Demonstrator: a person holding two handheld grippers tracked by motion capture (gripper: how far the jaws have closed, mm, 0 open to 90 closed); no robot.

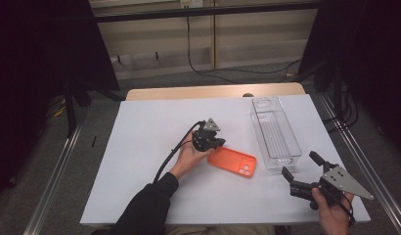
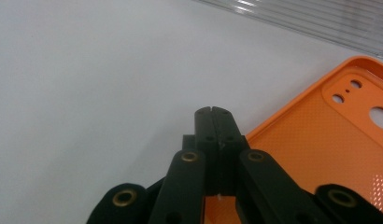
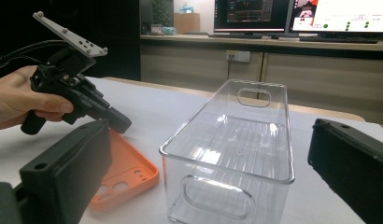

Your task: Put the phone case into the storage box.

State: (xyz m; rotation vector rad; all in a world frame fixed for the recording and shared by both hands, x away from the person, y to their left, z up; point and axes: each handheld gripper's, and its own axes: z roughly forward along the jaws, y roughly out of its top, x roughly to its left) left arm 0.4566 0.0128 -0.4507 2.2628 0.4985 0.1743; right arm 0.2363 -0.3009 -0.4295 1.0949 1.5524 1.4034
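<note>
An orange phone case [image 1: 233, 161] lies inner side up on the white table cover [image 1: 144, 147]. My left gripper [image 1: 219, 143] is shut, with its tips at the case's left edge; in the left gripper view the closed jaws [image 2: 213, 112] point along the table beside the case [image 2: 329, 140]. Right of the case stands an empty clear plastic bin [image 1: 276, 131]. At the front right my right gripper [image 1: 299, 163] is held wide open, just short of the bin's near end. The right gripper view looks between its spread jaws [image 3: 210, 135] at the bin [image 3: 227, 140], the case [image 3: 129, 172] and the left gripper [image 3: 120, 124].
The bin's ribbed wall [image 2: 320, 23] crosses the top of the left gripper view. A wooden table edge [image 1: 213, 91] shows beyond the white cover. Metal rails [image 1: 56, 166] run along both sides, and cables [image 1: 228, 73] lie on the floor behind.
</note>
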